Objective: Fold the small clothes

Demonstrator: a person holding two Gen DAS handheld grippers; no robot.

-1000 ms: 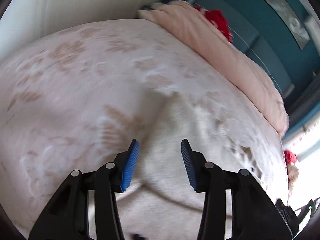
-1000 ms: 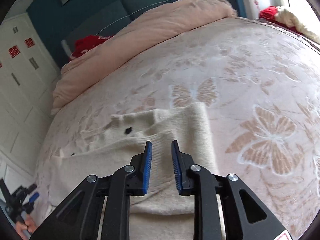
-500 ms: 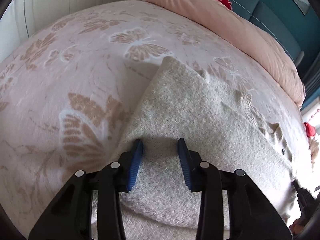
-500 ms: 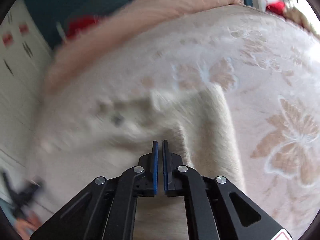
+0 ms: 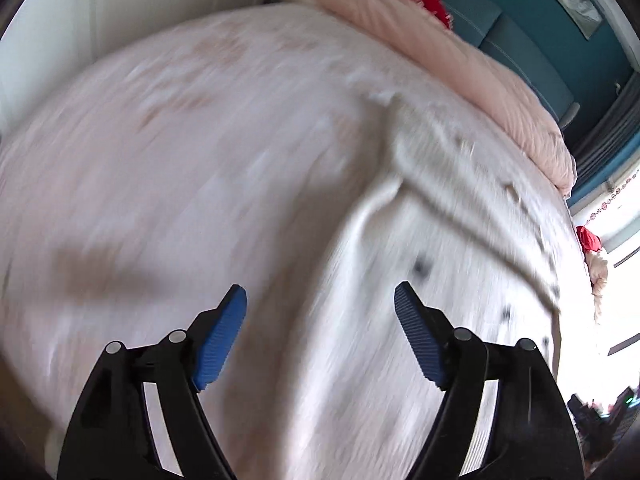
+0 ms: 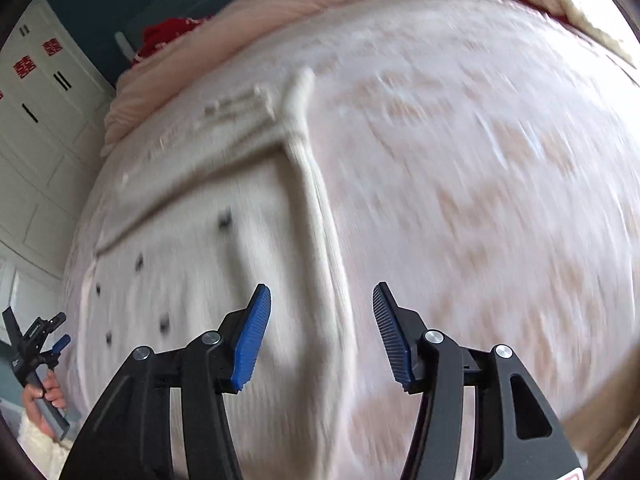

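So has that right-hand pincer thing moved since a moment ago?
Yes. The right gripper has pulled back from the pink duvet, its jaws just opened, letting go of the cream cardigan.

We see our right gripper (image 6: 322, 300) above the bed, its jaws having just been opening, and nothing is pinched between the blue pads (image 6: 252, 340). Beneath it lies the cream knitted cardigan (image 6: 208, 248), blurred, with dark buttons (image 6: 225, 221) scattered over its front and a thick folded edge running up between the pads toward the pink duvet (image 6: 280, 8). At the lower left edge our left hand (image 6: 42, 394) holds the left gripper (image 6: 34, 338) beside the butterfly-patterned bedspread (image 6: 500, 200).
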